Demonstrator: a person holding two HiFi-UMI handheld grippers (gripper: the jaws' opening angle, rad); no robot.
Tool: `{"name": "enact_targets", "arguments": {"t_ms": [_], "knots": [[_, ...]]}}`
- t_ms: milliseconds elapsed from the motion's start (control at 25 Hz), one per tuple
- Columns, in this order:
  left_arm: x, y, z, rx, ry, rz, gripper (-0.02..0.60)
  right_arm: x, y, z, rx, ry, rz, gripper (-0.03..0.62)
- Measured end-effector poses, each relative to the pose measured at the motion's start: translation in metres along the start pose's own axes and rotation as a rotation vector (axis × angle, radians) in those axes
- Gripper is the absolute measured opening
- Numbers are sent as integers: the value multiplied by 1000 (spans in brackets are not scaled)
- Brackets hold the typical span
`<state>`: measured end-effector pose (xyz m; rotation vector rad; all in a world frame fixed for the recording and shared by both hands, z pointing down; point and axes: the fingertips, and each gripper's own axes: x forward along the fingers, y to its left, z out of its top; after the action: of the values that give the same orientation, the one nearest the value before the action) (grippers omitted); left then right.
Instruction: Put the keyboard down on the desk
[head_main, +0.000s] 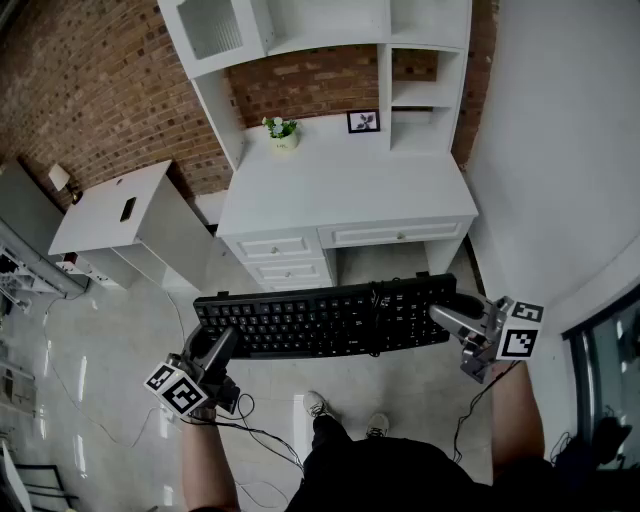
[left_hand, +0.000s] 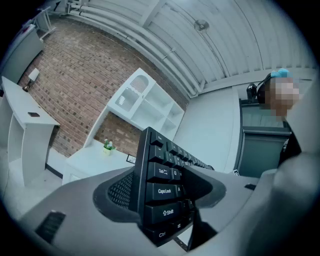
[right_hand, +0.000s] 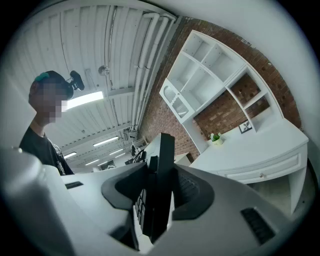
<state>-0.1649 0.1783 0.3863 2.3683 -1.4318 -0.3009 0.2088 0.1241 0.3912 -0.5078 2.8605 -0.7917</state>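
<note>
A black keyboard (head_main: 325, 318) hangs level in the air in front of the white desk (head_main: 345, 185), over the tiled floor. My left gripper (head_main: 218, 345) is shut on its left end, where the Caps Lock and Shift keys of the keyboard (left_hand: 162, 192) sit between the jaws of the left gripper (left_hand: 161, 200). My right gripper (head_main: 448, 318) is shut on the right end; in the right gripper view the keyboard (right_hand: 161, 180) stands edge-on inside the right gripper (right_hand: 159, 197). The desk top lies ahead, apart from the keyboard.
A small potted plant (head_main: 281, 131) and a picture frame (head_main: 363, 121) stand at the back of the desk under a white shelf hutch (head_main: 320, 40). A white side cabinet (head_main: 125, 215) stands left. Cables trail on the floor (head_main: 120, 340). The person's shoes (head_main: 345, 415) show below the keyboard.
</note>
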Motion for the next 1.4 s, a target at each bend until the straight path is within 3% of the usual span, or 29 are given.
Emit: {"name": "enact_targets", "arguments": {"t_ms": [680,1400], "knots": [[0,-5,1,0,-2,5,296,-5,1,3,0,-12,4,161],[18,-42,17,21,0,-4,296,-36,5,29,3,-46,9,161]]}}
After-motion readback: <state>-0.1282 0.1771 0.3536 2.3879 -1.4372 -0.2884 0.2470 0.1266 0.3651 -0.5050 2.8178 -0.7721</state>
